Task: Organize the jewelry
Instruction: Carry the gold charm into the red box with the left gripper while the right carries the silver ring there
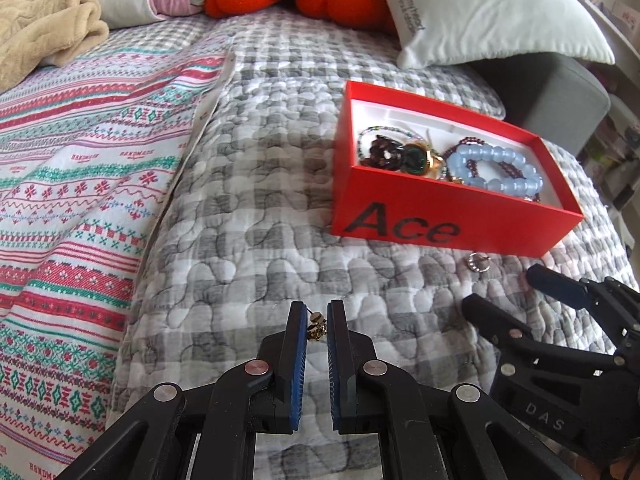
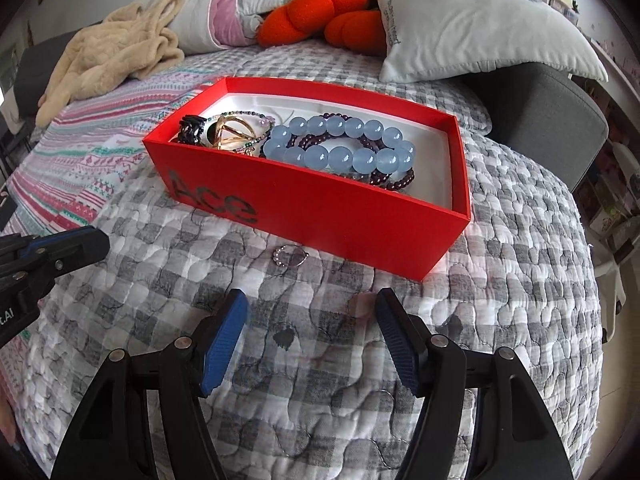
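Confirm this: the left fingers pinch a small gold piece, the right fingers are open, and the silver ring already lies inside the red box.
Wrong on the silver ring: the right wrist view shows it on the quilt, outside the red box. The rest holds.

A bed (image 2: 520,280) is filling both views, wearing a grey-and-white checked quilt (image 1: 248,184). A striped, patterned blanket (image 1: 72,168) in red, green and pink is lying over its left portion. A beige plush throw (image 2: 108,60) is bunching near the head, beside a pink-and-white pillow (image 2: 216,12), an orange knotted cushion (image 2: 316,16) and a pale printed cushion (image 2: 472,28). A grey upholstered block (image 2: 548,120) is standing against the bed's right edge. Cluttered shelving (image 1: 620,128), blurred, is showing at far right. Soft daylight is falling evenly.
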